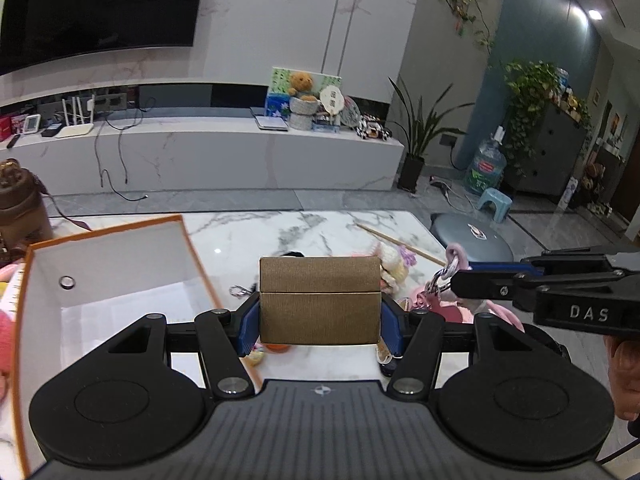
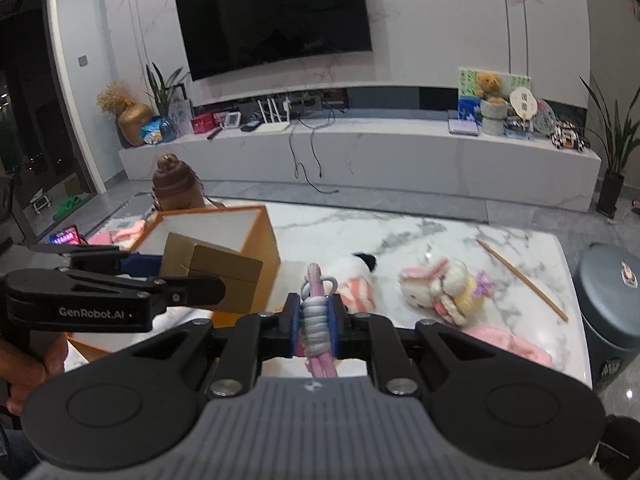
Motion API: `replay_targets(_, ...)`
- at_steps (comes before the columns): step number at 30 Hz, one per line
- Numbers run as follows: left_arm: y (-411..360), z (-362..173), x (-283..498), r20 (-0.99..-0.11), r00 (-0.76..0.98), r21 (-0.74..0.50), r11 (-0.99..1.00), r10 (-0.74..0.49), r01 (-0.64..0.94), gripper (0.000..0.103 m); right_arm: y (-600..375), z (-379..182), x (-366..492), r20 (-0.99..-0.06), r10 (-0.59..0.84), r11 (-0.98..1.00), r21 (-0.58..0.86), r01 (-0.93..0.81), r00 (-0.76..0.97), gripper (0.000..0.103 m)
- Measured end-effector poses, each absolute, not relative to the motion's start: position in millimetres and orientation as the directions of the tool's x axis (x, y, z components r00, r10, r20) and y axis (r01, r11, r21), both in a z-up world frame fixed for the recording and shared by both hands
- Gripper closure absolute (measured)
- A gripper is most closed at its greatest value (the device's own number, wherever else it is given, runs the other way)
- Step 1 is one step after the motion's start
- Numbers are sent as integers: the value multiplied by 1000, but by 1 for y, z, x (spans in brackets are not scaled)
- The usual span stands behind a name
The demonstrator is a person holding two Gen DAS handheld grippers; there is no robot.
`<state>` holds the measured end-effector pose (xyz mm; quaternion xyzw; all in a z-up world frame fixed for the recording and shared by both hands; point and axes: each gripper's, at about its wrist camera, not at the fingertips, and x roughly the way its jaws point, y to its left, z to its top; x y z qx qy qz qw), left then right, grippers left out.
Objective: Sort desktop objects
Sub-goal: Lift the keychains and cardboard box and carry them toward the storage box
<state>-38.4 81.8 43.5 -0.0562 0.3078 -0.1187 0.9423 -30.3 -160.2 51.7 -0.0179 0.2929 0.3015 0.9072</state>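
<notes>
My left gripper (image 1: 320, 320) is shut on a gold-brown case (image 1: 319, 300), held above the marble table (image 1: 248, 236); the same case (image 2: 216, 270) shows in the right wrist view beside the orange-edged box. My right gripper (image 2: 316, 320) is shut on a pink and grey braided cord (image 2: 316, 316) with a metal clasp; that cord (image 1: 450, 268) hangs from its tip at the right of the left wrist view. The open white box with orange rim (image 1: 120, 276) stands left of the case, seen also as the box (image 2: 256, 236) in the right wrist view.
Plush toys lie on the table: a cream and pink doll (image 2: 440, 286), a striped one (image 2: 360, 290) and pink cloth (image 2: 508, 344). A wooden stick (image 2: 520, 278) lies at the far right. A brown bottle (image 2: 176, 186) stands behind the box. A grey stool (image 2: 612, 292) is beside the table.
</notes>
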Motion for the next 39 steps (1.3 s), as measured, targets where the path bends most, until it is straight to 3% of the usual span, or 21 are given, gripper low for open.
replay_targets(13,142,54,-49,-560,812,-162,983,-164,87,35,-92,85,-52,-472,621,746,109,-657,626,88)
replay_targets(26,187,51,-65,-586,802,-140,989,-113,38,35,-22,73,-60,-474,680,673,103,-732,559,88)
replay_targets(39,211,22,-39,-684,725,-122,992,-76,-12,35,25,42,-41,-529,645,684,78,-726,551,88)
